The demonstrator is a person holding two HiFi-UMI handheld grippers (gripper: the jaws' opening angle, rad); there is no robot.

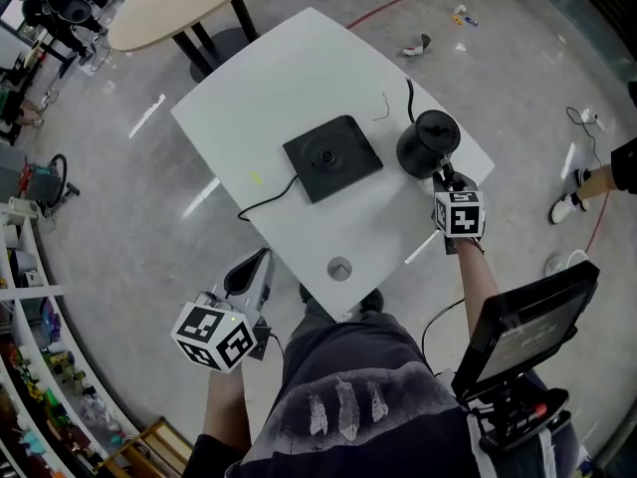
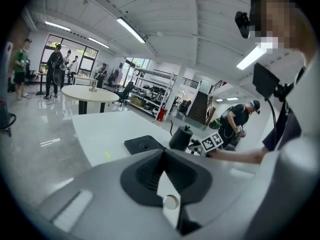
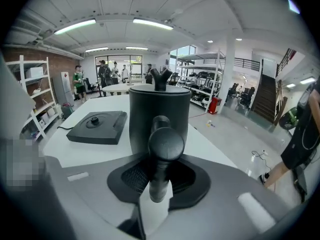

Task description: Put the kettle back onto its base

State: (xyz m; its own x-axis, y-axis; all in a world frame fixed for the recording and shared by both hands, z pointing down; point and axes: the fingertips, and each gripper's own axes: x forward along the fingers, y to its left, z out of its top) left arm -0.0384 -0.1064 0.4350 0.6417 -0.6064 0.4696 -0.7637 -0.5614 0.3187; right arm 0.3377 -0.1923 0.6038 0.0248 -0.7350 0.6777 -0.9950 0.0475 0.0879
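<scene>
A black kettle [image 1: 428, 142] stands upright on the right side of the white table [image 1: 289, 78]. To its left, apart from it, lies the flat black square base [image 1: 331, 157]. My right gripper [image 1: 445, 179] reaches the kettle from the near side and is shut on its handle [image 3: 165, 144], which fills the gap between the jaws in the right gripper view [image 3: 160, 171]. There the kettle body [image 3: 160, 109] rises just ahead and the base [image 3: 97, 125] lies to the left. My left gripper [image 1: 257, 262] hangs off the table's near left edge, shut with nothing between its fingers [image 2: 162, 151].
The base's cable [image 1: 264, 202] runs off the table's left edge. A round grommet [image 1: 339, 268] sits near the front corner. A beige round table [image 1: 179, 3] stands beyond, a screen on a stand [image 1: 528, 332] at lower right, shelves at left. People [image 2: 55, 69] stand far back.
</scene>
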